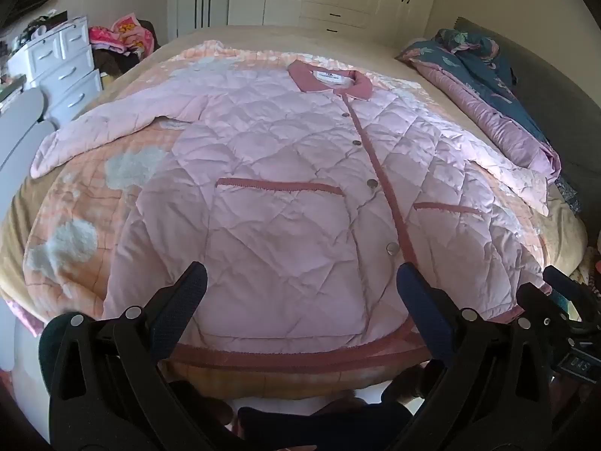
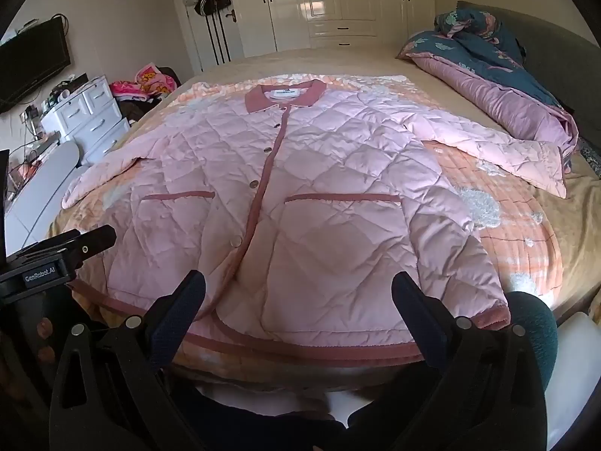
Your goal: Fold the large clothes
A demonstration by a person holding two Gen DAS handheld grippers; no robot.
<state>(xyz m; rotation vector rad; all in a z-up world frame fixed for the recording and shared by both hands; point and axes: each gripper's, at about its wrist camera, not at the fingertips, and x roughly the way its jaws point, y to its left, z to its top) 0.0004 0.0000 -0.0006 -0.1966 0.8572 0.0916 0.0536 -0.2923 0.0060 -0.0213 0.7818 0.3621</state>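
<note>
So the pink quilted jacket [image 1: 285, 173] is laid out flat, front up and buttoned, on a peach patterned blanket [image 1: 75, 233] over the bed [image 2: 338, 64], sleeves thrown out to either side. Its hem [image 1: 300, 357] sits right in front of both grippers, just past the fingertips, collar [image 2: 283, 97] at the far end.

Left gripper [image 1: 300, 300] has its jaws spread wide with nothing between them, hovering over the near hem a bit left of the button strip. Right gripper [image 2: 298, 302] is the same deal, wide apart and empty, just right of that strip. Neither is touching fabric as far as I can tell.

My read on handling: it looks puffy and soft, light for its bulk, with a slightly shiny shell that'll probably slide on itself. Thick padding means folds will want to spring back open. I'd grab the darker trimmed edges, since the hem binding and the cuffs look firmer than the quilted panels. The left sleeve [image 1: 94, 131] lies far out to the left, the right sleeve [image 2: 496, 150] far out to the right, so each gripper would reach forward and outward to pinch a cuff first.
</note>
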